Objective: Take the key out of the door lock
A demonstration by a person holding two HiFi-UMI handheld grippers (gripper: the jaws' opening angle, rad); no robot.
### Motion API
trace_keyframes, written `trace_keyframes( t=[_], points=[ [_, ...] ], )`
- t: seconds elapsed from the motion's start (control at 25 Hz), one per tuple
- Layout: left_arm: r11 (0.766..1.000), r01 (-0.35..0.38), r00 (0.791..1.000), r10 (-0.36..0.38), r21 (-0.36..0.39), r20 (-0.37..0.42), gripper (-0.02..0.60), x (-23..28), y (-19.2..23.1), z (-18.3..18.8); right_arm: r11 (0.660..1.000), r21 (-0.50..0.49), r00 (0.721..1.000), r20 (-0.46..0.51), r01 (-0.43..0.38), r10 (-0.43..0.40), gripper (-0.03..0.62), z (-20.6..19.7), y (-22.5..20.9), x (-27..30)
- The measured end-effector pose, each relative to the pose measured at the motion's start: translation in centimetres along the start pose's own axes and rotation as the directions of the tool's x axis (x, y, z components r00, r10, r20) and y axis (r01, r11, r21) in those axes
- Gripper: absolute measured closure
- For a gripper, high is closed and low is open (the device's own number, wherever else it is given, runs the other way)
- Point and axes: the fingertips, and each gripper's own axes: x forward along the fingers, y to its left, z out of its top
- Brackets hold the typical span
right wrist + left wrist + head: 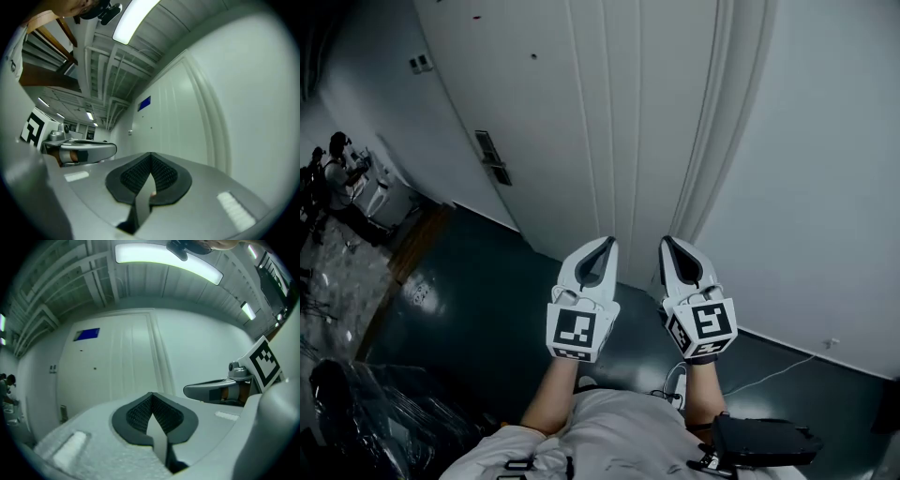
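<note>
A white panelled door [581,112] fills the upper head view. Its dark lock plate [493,159] sits at the left edge, and no key can be made out on it at this distance. The lock plate [63,413] is also small and low at the left of the left gripper view. My left gripper [605,246] and right gripper [670,244] are held side by side, well short of the door and to the right of the lock, both shut with nothing between the jaws. The left gripper [152,397] and the right gripper [151,157] show pads pressed together.
White wall [825,169] runs right of the door frame. The floor [478,300] is dark and glossy. A cable [778,370] lies by the wall, with a black device [764,439] near my waist. A person [337,173] stands far off at the left. A blue sign [86,334] hangs above the door.
</note>
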Motion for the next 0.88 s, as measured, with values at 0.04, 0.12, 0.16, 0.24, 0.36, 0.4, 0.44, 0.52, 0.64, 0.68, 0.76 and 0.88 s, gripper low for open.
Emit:
trace_keyframes(
  t=[0.04,0.12,0.16,0.24,0.36,0.4,0.44,0.52,0.64,0.68,0.76,0.88],
  points=[
    [0.999,-0.044,0.999,0.044,-0.001,-0.003,0.583,-1.6,2.7,0.0,0.999,0.008,0.999,0.007,-0.052,0.052,0.59,0.1,2.6,1.9],
    [0.993,-0.117,0.993,0.117,-0.008,-0.016,0.583,-5.2,7.7,-0.1,0.988,0.013,0.988,0.015,-0.155,0.155,0.59,0.3,8.4,5.4],
    [0.988,-0.155,0.988,0.155,-0.019,-0.02,0.583,-7.3,10.0,-0.1,0.978,0.005,0.978,0.016,-0.207,0.207,0.59,0.3,11.5,7.0],
    [0.967,-0.248,0.969,0.247,-0.054,-0.018,0.583,-12.0,14.6,-0.2,0.951,-0.022,0.951,0.016,-0.308,0.308,0.589,0.2,18.1,9.6],
    [0.914,-0.403,0.915,0.403,-0.05,-0.017,0.581,-18.9,21.0,-0.8,0.894,-0.043,0.895,0.002,-0.447,0.447,0.589,-0.5,27.4,12.2],
    [0.891,-0.452,0.892,0.451,-0.048,-0.023,0.581,-21.1,22.8,-1.0,0.872,-0.04,0.873,-0.004,-0.487,0.488,0.59,-0.8,30.1,12.8],
    [0.867,-0.495,0.869,0.494,-0.051,-0.034,0.581,-23.3,24.4,-1.4,0.85,-0.034,0.851,-0.009,-0.526,0.526,0.589,-1.2,32.8,13.3],
    [0.817,-0.573,0.819,0.57,-0.059,-0.06,0.581,-27.7,27.2,-2.4,0.798,-0.029,0.798,-0.022,-0.602,0.602,0.589,-1.9,38.0,14.2],
    [0.73,-0.681,0.732,0.677,-0.06,-0.077,0.581,-34.0,30.5,-3.7,0.698,-0.028,0.698,-0.04,-0.716,0.715,0.589,-2.9,45.5,14.9],
    [0.701,-0.71,0.704,0.706,-0.065,-0.074,0.581,-36.0,31.3,-4.0,0.663,-0.019,0.663,-0.044,-0.748,0.747,0.589,-3.2,47.9,15.0],
    [0.644,-0.761,0.648,0.758,-0.077,-0.075,0.581,-39.5,32.9,-4.6,0.597,0.007,0.596,-0.048,-0.802,0.802,0.589,-3.7,52.2,15.1],
    [0.564,-0.821,0.57,0.817,-0.084,-0.086,0.581,-43.9,35.5,-5.5,0.501,0.019,0.499,-0.054,-0.865,0.865,0.589,-4.9,58.1,15.4]
  ],
)
